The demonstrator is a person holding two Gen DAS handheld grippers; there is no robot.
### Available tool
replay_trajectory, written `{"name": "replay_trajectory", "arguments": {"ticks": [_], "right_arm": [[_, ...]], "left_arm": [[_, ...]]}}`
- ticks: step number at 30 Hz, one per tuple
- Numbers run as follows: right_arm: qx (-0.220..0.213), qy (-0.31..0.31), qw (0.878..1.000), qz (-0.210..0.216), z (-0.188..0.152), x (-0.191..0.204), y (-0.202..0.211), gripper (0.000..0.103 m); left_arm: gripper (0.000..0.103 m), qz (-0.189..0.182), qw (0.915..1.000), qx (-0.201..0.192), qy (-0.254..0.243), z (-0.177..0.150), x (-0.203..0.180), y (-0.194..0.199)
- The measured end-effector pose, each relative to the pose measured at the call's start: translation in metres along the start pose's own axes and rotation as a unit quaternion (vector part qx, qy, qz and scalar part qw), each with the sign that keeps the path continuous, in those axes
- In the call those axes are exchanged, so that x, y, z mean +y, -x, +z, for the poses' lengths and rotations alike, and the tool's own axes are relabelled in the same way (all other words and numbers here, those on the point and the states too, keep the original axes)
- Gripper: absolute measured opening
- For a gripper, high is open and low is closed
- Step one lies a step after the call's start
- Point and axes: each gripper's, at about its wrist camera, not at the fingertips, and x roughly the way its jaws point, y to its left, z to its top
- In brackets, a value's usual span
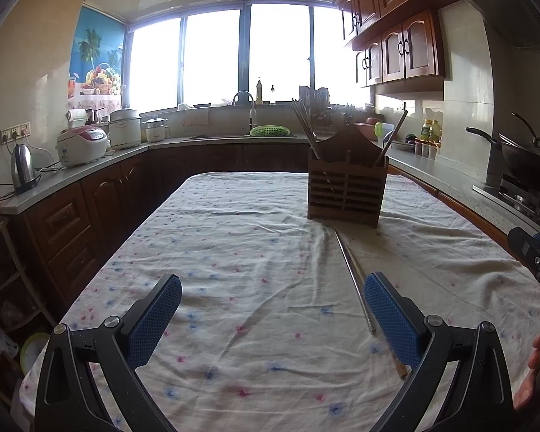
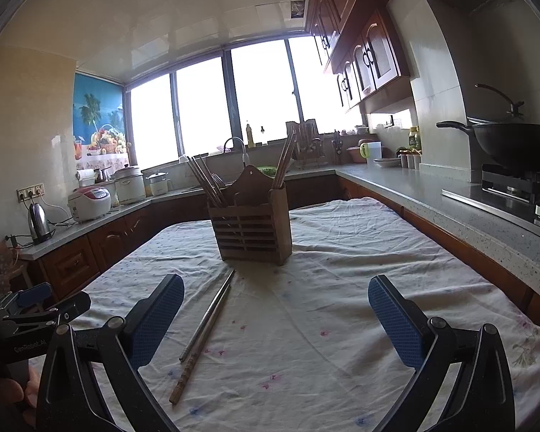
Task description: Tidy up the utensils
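Observation:
A wooden slatted utensil holder stands on the cloth-covered table, with chopsticks and a fork sticking out of its compartments. Two loose chopsticks, one metal and one wooden, lie side by side on the cloth in front of the holder. My left gripper is open and empty, with the chopsticks just inside its right finger. My right gripper is open and empty too; the chopsticks lie between its fingers, nearer the left one. The left gripper's body shows at the right wrist view's left edge.
The table wears a white flowered cloth. Counters wrap round it: kettle and rice cookers on the left, sink under the window, wok on a stove on the right. A hand shows at the right edge.

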Motion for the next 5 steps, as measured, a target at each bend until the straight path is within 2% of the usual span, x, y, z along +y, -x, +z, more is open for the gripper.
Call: {"name": "replay_trajectory", "arguments": {"ticks": [5], "right_arm": [[0.006,-0.002,1.000,-0.007,0.0045,-0.0049,-0.0044,0.103]], "left_arm": [[0.102,-0.002,1.0000,0.005,0.003,0.0037,-0.0003,-0.0036]]}}
